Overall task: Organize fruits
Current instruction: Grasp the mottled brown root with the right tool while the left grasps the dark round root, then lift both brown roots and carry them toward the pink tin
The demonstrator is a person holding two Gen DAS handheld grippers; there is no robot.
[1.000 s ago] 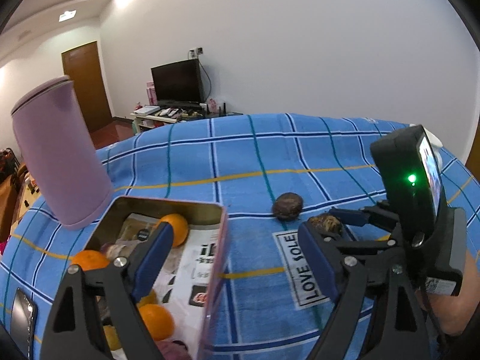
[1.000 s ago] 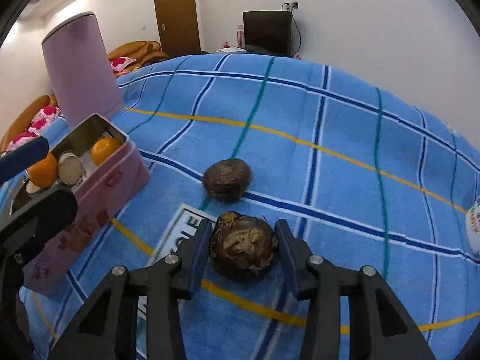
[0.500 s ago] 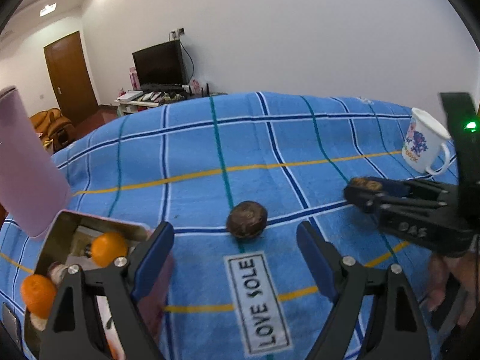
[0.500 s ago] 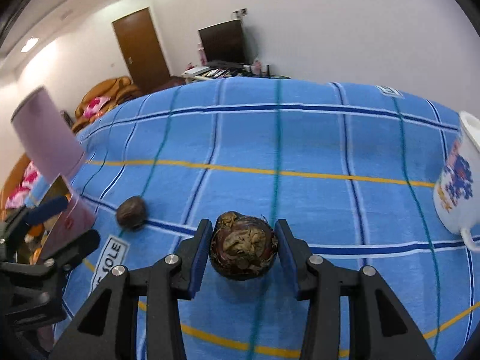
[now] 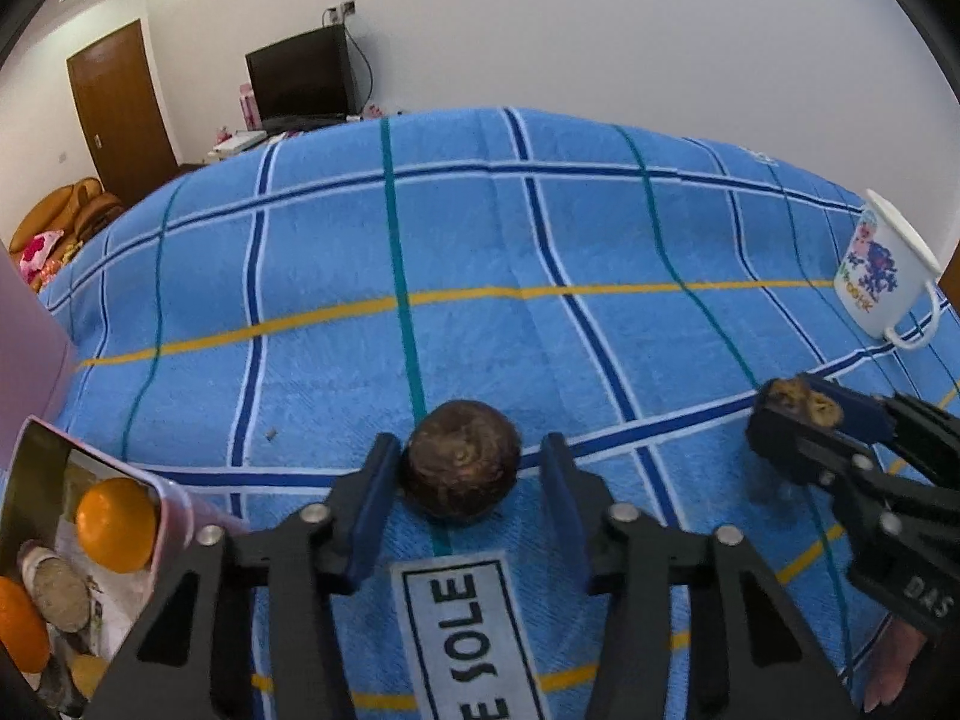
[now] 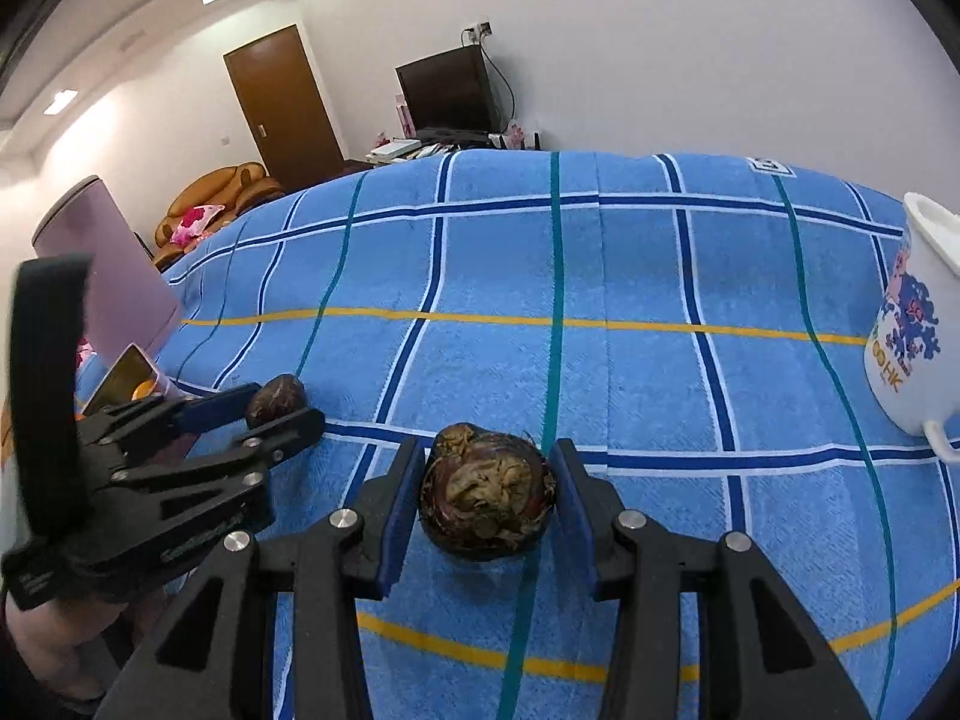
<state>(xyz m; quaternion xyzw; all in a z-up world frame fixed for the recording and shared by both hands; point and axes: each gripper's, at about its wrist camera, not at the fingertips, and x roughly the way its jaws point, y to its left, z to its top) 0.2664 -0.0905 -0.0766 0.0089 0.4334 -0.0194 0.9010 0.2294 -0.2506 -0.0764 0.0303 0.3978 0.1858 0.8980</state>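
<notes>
My left wrist camera looks steeply down along my left gripper [image 5: 468, 480], close over a blue plaid cloth [image 5: 480, 252], facing a far white wall. My right wrist camera looks the same way along my right gripper [image 6: 486, 498], from just beside it. Both views share the cloth, a white mug [image 5: 882, 276] [image 6: 912, 336], and each other's gripper.

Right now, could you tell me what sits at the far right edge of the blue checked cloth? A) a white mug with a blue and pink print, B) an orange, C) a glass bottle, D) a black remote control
A: a white mug with a blue and pink print stands upright at the cloth's right edge, apart from both brown fruits; the oranges lie in the tin at the left.
</notes>
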